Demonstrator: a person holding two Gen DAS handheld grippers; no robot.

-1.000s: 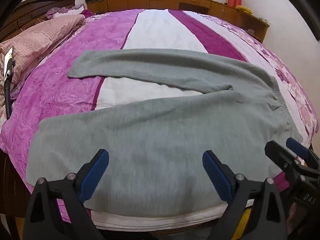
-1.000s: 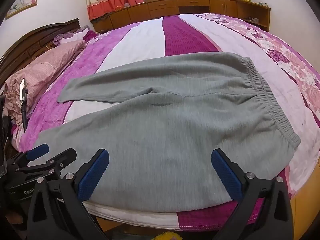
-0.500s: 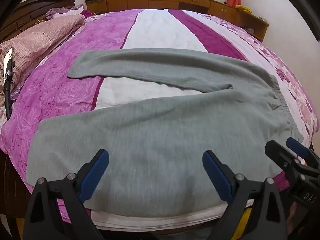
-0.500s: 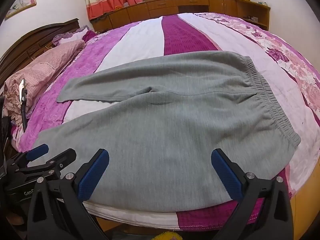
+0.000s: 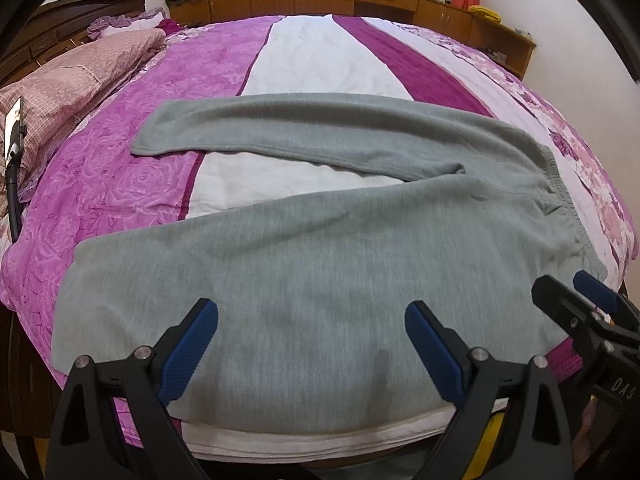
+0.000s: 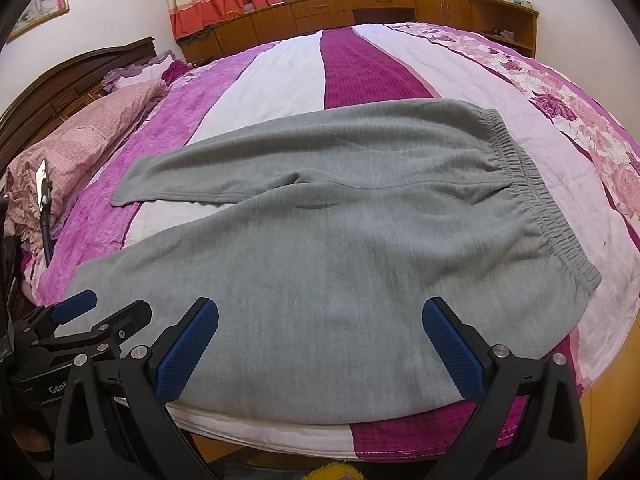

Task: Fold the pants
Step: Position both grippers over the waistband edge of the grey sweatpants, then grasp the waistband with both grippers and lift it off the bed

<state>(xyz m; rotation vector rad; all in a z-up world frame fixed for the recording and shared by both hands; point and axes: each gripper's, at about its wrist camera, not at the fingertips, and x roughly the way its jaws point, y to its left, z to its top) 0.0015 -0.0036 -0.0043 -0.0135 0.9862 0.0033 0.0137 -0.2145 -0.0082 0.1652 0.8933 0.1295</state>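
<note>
Your left gripper (image 5: 311, 338) and right gripper (image 6: 320, 336) sit side by side, fingers spread wide apart, gripping nothing.

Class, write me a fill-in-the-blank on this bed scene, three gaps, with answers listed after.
1. The pants lying on the bed are ____ in colour.
2. Both the left gripper and right gripper are ____.
3. The pants' two legs lie spread ____, not stacked.

Answers: grey; open; apart
</note>
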